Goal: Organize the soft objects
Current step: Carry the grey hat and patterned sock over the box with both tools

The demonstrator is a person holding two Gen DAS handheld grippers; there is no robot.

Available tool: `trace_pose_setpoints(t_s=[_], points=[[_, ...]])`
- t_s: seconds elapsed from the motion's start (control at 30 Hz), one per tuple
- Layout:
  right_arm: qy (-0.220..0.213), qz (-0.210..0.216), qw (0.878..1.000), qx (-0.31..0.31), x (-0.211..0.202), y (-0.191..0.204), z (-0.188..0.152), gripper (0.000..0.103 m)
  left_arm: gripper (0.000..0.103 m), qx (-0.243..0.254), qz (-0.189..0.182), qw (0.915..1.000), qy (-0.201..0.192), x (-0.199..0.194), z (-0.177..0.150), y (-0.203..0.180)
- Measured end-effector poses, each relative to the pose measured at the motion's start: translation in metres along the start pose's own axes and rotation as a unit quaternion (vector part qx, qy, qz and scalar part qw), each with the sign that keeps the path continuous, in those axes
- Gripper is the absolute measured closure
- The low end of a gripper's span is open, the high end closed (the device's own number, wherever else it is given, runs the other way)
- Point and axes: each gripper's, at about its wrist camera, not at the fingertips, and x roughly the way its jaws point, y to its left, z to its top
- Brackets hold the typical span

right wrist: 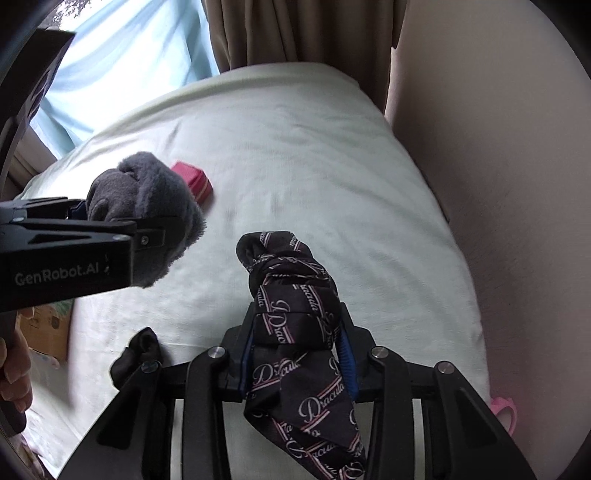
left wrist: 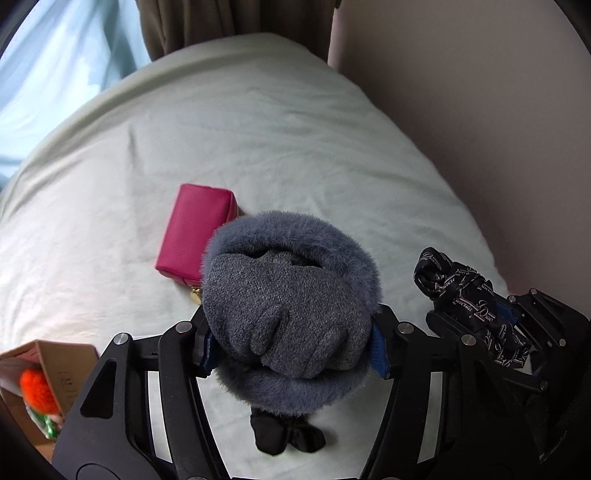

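Observation:
My left gripper point(left wrist: 293, 349) is shut on a bundle of grey knit gloves with blue-grey fur cuffs point(left wrist: 291, 295), held above the pale green bed sheet point(left wrist: 258, 140). The same gloves point(right wrist: 147, 206) show at the left of the right wrist view, clamped in the left gripper point(right wrist: 122, 225). My right gripper point(right wrist: 295, 354) is shut on a knotted black scarf with pink-white lettering point(right wrist: 291, 310), also lifted off the bed; the scarf point(left wrist: 458, 284) appears at the right of the left wrist view. A small black cloth item point(left wrist: 286, 432) lies on the sheet below the gloves.
A pink zip pouch point(left wrist: 195, 236) lies on the bed beyond the gloves. A cardboard box point(left wrist: 44, 373) with an orange fuzzy thing sits at the lower left. Brown curtains point(right wrist: 295, 29) and a beige wall point(right wrist: 498, 166) bound the bed. A pink object point(right wrist: 504, 408) is at the bed's right edge.

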Motion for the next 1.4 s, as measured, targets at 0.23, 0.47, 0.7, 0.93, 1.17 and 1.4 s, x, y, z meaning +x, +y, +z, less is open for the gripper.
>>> trace_pose_setpoints(t_s=[0.23, 0.47, 0.7, 0.93, 1.17, 1.4], points=[[-0.032, -0.003, 0.999, 0.005, -0.068, 0.008, 0.008, 0.069, 0.045, -0.026, -0.002, 0.9988, -0.042, -0.08, -0.002, 0.002], [-0.053, 0.008, 0.999, -0.002, -0.134, 0.036, 0.02, 0.068, 0.045, -0.058, 0.003, 0.9946, -0.085, -0.168, -0.016, 0.024], [-0.073, 0.043, 0.996, -0.03, -0.19, 0.091, 0.034, 0.068, 0.045, -0.1, 0.028, 0.9874, -0.119, -0.248, -0.046, 0.066], [-0.091, 0.068, 0.992, -0.053, -0.232, 0.169, 0.046, 0.068, 0.045, -0.156, 0.052, 0.9763, -0.14, -0.314, -0.095, 0.137], [-0.082, 0.087, 0.991, -0.056, -0.252, 0.256, 0.047, 0.068, 0.045, -0.201, 0.071, 0.9645, -0.156, -0.367, -0.145, 0.224], [-0.062, 0.097, 0.992, -0.044, -0.241, 0.336, 0.046, 0.068, 0.045, -0.228, 0.077, 0.9584, -0.153, -0.387, -0.184, 0.316]])
